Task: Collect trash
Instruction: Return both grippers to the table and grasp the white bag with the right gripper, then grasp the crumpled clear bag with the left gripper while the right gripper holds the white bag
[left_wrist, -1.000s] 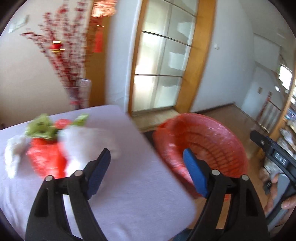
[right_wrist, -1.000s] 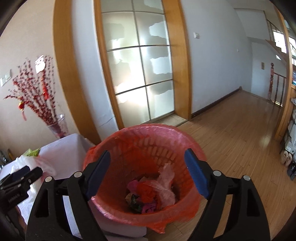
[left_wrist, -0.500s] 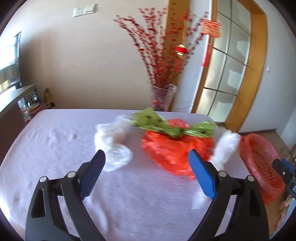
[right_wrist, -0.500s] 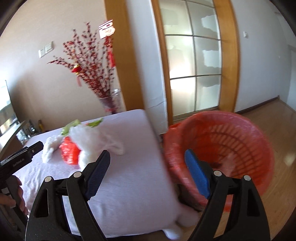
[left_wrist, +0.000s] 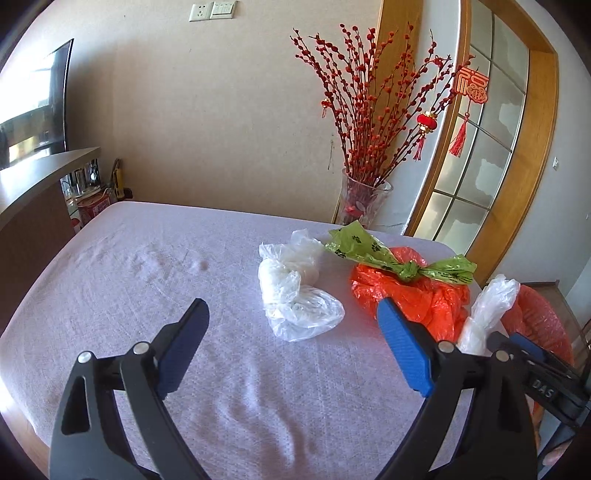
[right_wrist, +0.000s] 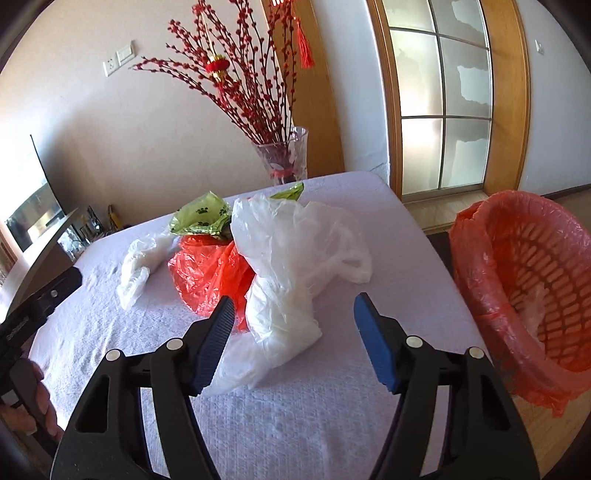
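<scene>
Table covering (left_wrist: 147, 280): pale lilac cloth with a fine woven, dimpled texture. Crumpled translucent white plastic bag (right_wrist: 291, 258): no print. Second crumpled clear-white plastic bag (left_wrist: 295, 291): no print. Bright orange-red crinkled plastic bag (left_wrist: 413, 295): plain. Lime-green plastic bag tied in a knot (left_wrist: 388, 258): black paw-print pattern. Round lattice waste basket (right_wrist: 532, 280): orange-red, lined with a matching orange-red film. Clear glass vase (right_wrist: 284, 158): dark branches with red buds, red lantern and tassel ornaments. Wall: beige. Door frame: honey-coloured wood, frosted panes.
</scene>
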